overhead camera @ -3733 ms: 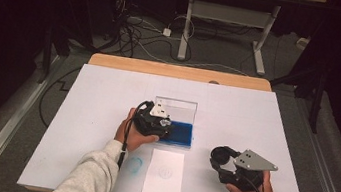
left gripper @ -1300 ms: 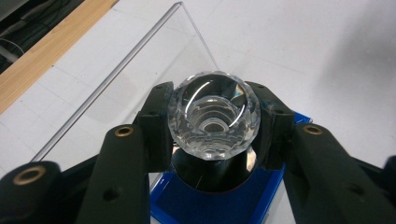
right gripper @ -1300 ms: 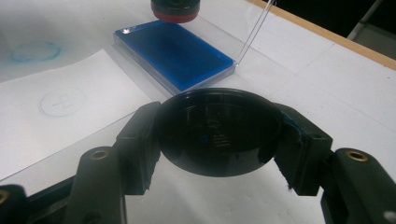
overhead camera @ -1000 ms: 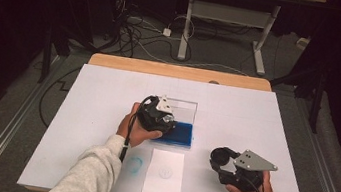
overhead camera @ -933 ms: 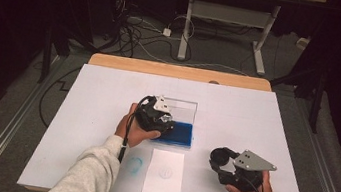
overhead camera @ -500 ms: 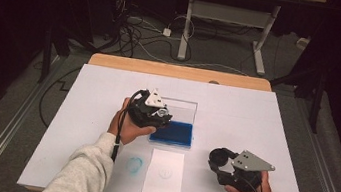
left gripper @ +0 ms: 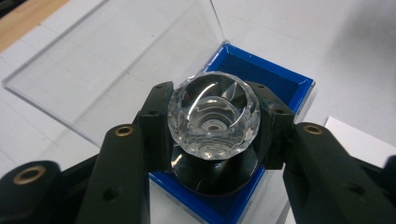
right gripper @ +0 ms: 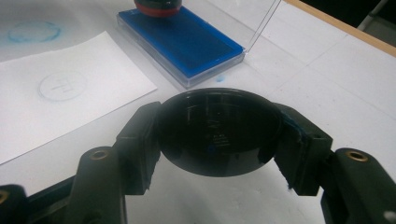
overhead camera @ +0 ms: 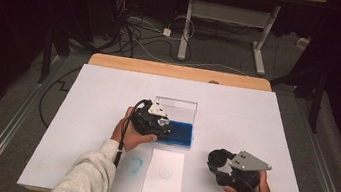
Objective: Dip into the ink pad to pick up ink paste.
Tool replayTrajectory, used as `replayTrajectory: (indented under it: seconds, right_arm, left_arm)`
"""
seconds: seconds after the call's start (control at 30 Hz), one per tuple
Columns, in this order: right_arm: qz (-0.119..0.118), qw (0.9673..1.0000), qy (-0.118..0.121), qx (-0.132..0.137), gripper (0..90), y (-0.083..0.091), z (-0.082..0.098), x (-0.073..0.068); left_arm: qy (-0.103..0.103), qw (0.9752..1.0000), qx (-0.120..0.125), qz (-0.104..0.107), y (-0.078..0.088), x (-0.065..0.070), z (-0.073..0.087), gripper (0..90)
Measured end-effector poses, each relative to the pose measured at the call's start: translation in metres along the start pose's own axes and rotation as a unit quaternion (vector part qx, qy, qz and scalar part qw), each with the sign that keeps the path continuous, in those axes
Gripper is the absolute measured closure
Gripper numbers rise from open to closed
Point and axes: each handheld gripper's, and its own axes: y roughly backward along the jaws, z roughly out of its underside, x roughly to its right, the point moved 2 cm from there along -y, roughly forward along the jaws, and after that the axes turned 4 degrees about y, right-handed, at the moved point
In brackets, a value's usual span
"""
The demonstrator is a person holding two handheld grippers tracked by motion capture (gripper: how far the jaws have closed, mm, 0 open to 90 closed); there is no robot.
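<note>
**Stamp pressed on the ink pad**

The stamp (left gripper: 213,122), clamped by its crystal knob in the left gripper (overhead camera: 153,122), sits on the blue ink pad (left gripper: 280,84). Over-inking could smudge the paper (overhead camera: 164,175). The right gripper (overhead camera: 229,169) grips the black cap (right gripper: 219,131), which could slip.

stamp (right gripper: 158,8) cut off by top edge

Dim room: white-topped table (overhead camera: 276,116), cables (overhead camera: 132,30) on grey floor (overhead camera: 20,105) behind.

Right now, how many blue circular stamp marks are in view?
2: one faint ring on the paper sheet, and one smudged ring on the table cover left of that sheet. Others may be hidden.
</note>
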Motion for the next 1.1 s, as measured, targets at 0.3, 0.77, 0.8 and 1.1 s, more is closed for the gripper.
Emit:
replayTrajectory:
  seconds: [0.3, 0.77, 0.8, 1.1]
  right_arm:
    - [-0.001, 1.0, 0.002, -0.002, 38.0, 0.0, 0.0, 0.0]
    - [-0.005, 1.0, 0.005, -0.003, 38.1, -0.001, 0.0, -0.001]
    - [-0.006, 1.0, 0.005, -0.003, 38.0, -0.001, 0.0, -0.001]
    - [-0.006, 1.0, 0.006, -0.003, 38.0, -0.001, 0.0, -0.003]
  left_arm:
    - [0.008, 1.0, -0.001, 0.003, -0.007, 0.001, 0.006, 54.4]
    - [0.001, 0.9999, 0.01, 0.0, -0.012, -0.002, 0.008, 54.4]
    - [0.0, 0.9999, 0.011, 0.001, -0.013, -0.003, 0.009, 54.4]
    - [-0.002, 0.9999, 0.015, -0.003, -0.012, 0.0, 0.012, 54.4]
